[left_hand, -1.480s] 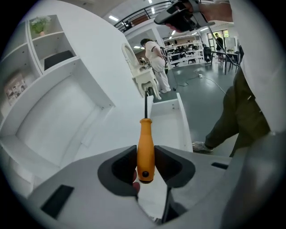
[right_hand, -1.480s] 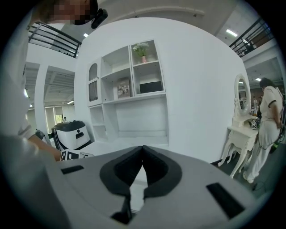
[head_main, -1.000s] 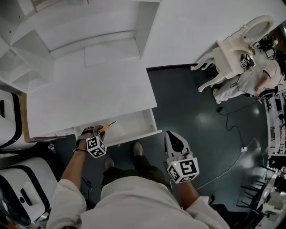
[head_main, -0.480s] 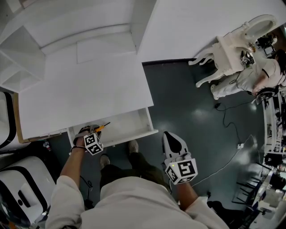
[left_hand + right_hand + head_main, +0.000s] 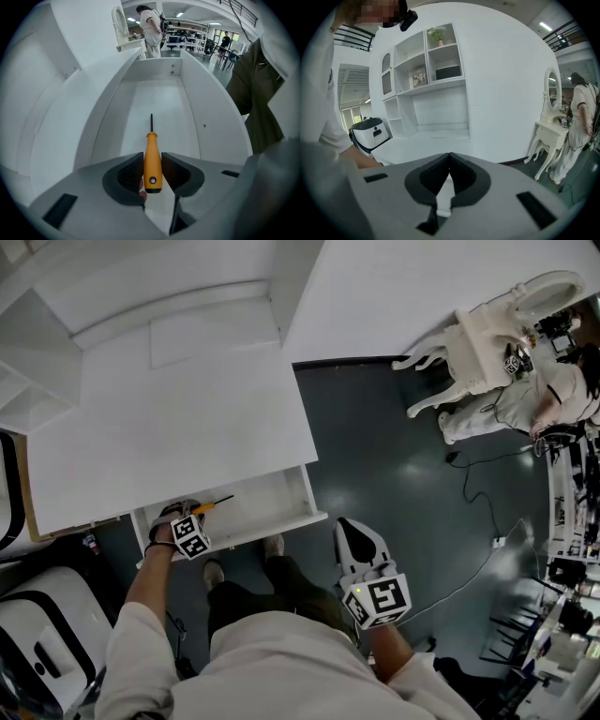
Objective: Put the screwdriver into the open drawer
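Above the smooth white drawer (image 5: 206, 117), left gripper (image 5: 152, 159) clamps tapered screwdriver (image 5: 151, 143).

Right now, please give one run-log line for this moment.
left gripper: shut on screwdriver | held over open drawer | right gripper: shut, empty

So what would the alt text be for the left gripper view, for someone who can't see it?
The left gripper is shut on the orange handle of a screwdriver, whose thin dark shaft points forward along the inside of an open white drawer. Beyond the drawer's far end, a person stands in a bright room.
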Tool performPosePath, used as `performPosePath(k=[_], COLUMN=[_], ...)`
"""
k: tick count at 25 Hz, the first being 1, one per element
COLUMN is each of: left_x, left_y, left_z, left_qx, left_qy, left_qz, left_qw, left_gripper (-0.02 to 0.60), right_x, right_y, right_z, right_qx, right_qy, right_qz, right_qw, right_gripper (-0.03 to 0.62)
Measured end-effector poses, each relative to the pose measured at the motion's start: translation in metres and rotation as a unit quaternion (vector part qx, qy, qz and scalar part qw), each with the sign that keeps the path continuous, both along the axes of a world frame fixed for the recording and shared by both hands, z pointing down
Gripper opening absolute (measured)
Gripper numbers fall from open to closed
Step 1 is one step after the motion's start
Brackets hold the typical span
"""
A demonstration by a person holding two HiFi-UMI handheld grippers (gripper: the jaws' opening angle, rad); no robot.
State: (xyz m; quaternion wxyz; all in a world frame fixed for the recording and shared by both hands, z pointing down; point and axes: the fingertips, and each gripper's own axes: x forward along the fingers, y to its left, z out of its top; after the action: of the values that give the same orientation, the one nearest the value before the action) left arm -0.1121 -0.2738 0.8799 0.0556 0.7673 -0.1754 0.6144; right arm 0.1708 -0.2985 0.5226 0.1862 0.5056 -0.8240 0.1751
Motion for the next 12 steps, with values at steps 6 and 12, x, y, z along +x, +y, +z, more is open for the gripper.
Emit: performPosePath(k=[6, 12], left_x=[0.000, 0.001], left_y=[0.001, 0.001], left_z=[0.014, 0.019], left_qx=[-0.018, -0.027], left_qy=[0.001, 0.002], left_qz=[-0.006, -0.012], left_qw=[0.9998, 0.9995], left_gripper=[0.120, 0.121], right_x=[-0.012, -0.028], right_y=[-0.004, -0.011], right_z=[0.008, 0.012], right_qx=[-0.009, -0.012], right_qy=[0.001, 0.000], right_qz=[-0.019, -0.042], right_qw=[1.000, 0.999], right_gripper=[0.004, 0.005])
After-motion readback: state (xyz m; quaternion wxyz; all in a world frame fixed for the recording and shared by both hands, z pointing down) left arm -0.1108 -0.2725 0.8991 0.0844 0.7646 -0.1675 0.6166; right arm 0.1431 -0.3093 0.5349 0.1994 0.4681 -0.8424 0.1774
